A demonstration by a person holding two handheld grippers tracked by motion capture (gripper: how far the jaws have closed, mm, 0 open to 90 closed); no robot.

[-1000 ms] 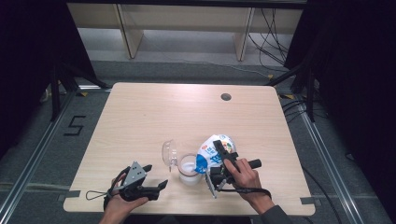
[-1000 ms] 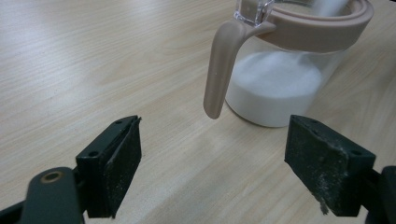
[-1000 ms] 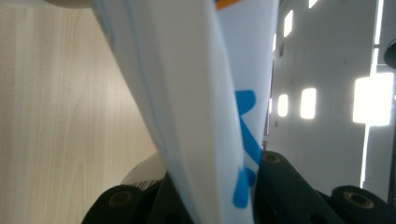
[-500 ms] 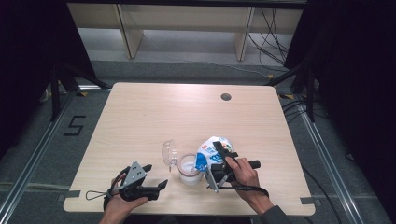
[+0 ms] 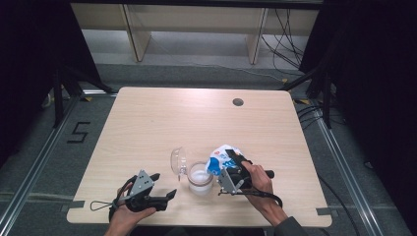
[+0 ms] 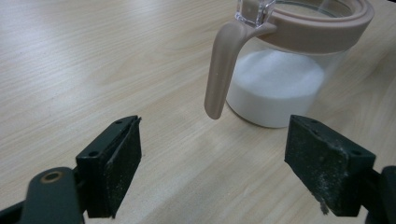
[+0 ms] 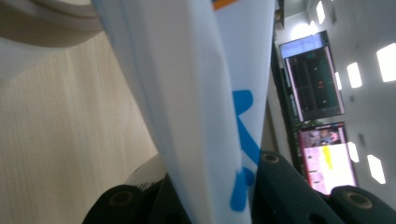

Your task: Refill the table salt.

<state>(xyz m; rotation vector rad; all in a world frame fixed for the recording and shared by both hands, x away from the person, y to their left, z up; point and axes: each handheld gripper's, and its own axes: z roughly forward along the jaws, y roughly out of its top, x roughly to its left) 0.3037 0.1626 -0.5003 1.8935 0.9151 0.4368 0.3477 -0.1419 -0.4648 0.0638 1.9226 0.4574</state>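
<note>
Pale wood table (image 5: 147, 128) carries a clear jar (image 5: 200, 178) of white powder near its 6 o'clock edge. At the jar's 3 o'clock, the right gripper (image 5: 231, 173) pinches a white-and-blue bag (image 5: 221, 156), tipped over the jar's mouth, apparently to pour. At 8 o'clock, the left gripper (image 5: 164, 197) rests, jaws spread, ready to steady the jar.

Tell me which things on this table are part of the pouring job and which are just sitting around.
In use:
- white and blue bag, clamped in the right gripper
- clear jar with white powder, lid flipped open
- left gripper, open, resting near the jar

Not involved:
- table
- dark hole in the tabletop
</note>
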